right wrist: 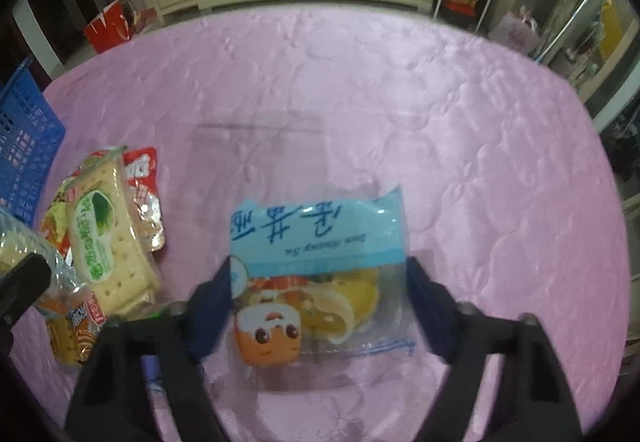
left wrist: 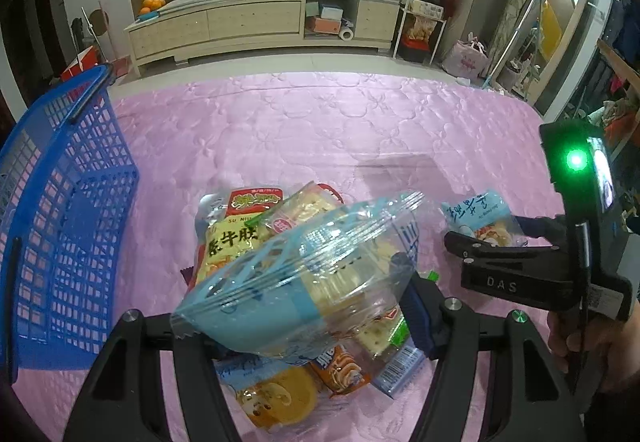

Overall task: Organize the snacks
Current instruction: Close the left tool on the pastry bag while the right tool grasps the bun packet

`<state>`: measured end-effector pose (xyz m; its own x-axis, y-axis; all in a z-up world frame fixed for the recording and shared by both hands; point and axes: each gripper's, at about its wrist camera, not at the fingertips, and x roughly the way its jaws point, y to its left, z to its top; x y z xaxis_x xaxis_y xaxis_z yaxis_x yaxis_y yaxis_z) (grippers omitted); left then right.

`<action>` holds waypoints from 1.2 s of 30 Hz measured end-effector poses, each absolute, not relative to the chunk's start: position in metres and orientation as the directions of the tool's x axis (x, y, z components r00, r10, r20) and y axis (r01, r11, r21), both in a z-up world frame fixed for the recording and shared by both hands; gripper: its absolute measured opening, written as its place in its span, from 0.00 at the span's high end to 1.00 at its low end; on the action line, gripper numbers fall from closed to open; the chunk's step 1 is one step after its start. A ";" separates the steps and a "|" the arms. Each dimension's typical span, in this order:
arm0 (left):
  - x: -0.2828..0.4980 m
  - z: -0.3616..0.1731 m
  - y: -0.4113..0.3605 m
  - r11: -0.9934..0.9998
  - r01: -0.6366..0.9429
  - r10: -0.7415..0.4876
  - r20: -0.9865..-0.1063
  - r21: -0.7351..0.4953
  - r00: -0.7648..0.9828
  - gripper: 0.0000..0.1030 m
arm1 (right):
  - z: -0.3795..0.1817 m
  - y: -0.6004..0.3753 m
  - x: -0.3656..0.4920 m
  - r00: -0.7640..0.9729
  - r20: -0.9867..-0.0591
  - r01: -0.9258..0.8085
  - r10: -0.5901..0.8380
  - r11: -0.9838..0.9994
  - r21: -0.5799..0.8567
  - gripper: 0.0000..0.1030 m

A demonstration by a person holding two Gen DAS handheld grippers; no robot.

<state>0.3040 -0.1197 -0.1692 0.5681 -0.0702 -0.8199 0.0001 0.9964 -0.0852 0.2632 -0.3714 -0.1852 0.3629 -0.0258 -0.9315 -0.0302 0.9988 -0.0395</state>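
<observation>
My left gripper (left wrist: 304, 306) clamps a blue-and-clear cracker pack (left wrist: 296, 274), lifted clear of the snack pile (left wrist: 256, 226) for the blue basket (left wrist: 68, 210) at nine o'clock; my right gripper (right wrist: 320, 302) pinches a blue bun packet (right wrist: 316, 254) to carry next.

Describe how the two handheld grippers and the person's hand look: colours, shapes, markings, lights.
Both grippers are matte black plastic with angular, forked frames. The left gripper has round silver bolt heads and one green one; its fingers carry dark blue pads. The right gripper has the same blue-padded fingers. From the left wrist view, its body shows embossed "DAS" lettering, a glowing green light and a thin black cable. A bare hand grips its handle.
</observation>
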 end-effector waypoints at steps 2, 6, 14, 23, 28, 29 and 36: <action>0.302 -0.167 -0.118 0.996 -0.003 -0.075 -0.828 -0.092 0.555 0.38 | -0.183 -0.371 0.263 0.372 -0.928 -0.030 -0.031 0.999 -0.045 0.28; 0.295 -0.155 -0.117 0.995 0.016 -0.089 -0.816 -0.098 0.571 0.38 | -0.160 -0.365 0.251 0.396 -0.918 -0.038 0.016 0.999 0.000 0.30; 0.261 -0.110 -0.101 0.991 0.019 -0.116 -0.766 -0.134 0.632 0.38 | -0.099 -0.340 0.217 0.481 -0.875 -0.085 0.047 0.996 0.006 0.30; 0.215 -0.061 -0.063 0.989 0.019 -0.119 -0.706 -0.149 0.698 0.38 | -0.033 -0.291 0.179 0.567 -0.815 -0.158 0.118 0.987 0.033 0.30; 0.189 -0.041 -0.034 0.989 0.022 -0.117 -0.677 -0.147 0.726 0.38 | -0.016 -0.261 0.161 0.586 -0.798 -0.171 0.141 0.984 0.048 0.30; 0.183 -0.038 -0.025 0.988 0.025 -0.124 -0.674 -0.155 0.729 0.38 | -0.014 -0.255 0.160 0.589 -0.795 -0.174 0.144 0.984 0.049 0.30; 0.161 -0.030 0.025 0.994 0.007 -0.080 -0.693 -0.107 0.716 0.38 | -0.008 -0.201 0.151 0.590 -0.785 -0.225 0.188 0.972 0.063 0.30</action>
